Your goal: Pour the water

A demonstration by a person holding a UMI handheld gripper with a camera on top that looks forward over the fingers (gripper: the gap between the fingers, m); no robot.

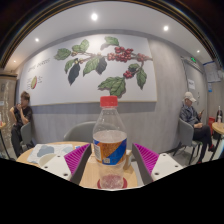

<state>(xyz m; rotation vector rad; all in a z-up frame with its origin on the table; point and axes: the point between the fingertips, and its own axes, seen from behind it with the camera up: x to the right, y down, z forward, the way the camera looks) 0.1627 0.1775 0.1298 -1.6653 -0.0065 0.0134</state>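
Red-capped and upright, the plastic water bottle stands right between my gripper's two fingers, its label in orange and blue facing me. I can see the magenta pads flanking it on either side, each angled in toward the bottle's lower body. Whether both pads are truly pressing on the plastic or merely standing close beside it, I cannot tell from here; the bottle hides the contact lines, and its base seems to rest on the light wooden table just ahead of the fingers.

As for progress, I judge the pour has not begun. The bottle is vertical, the cap looks to be on, and I see no cup or glass anywhere to receive water. So what is left, as I read it, is nearly everything: secure the grip, lift, find a vessel, deal with the cap, tilt.

Beyond the bottle, a wall carries a large mural of green leaves and red berries. One person sits well apart on one side and another person at a table on the other, neither near my work.
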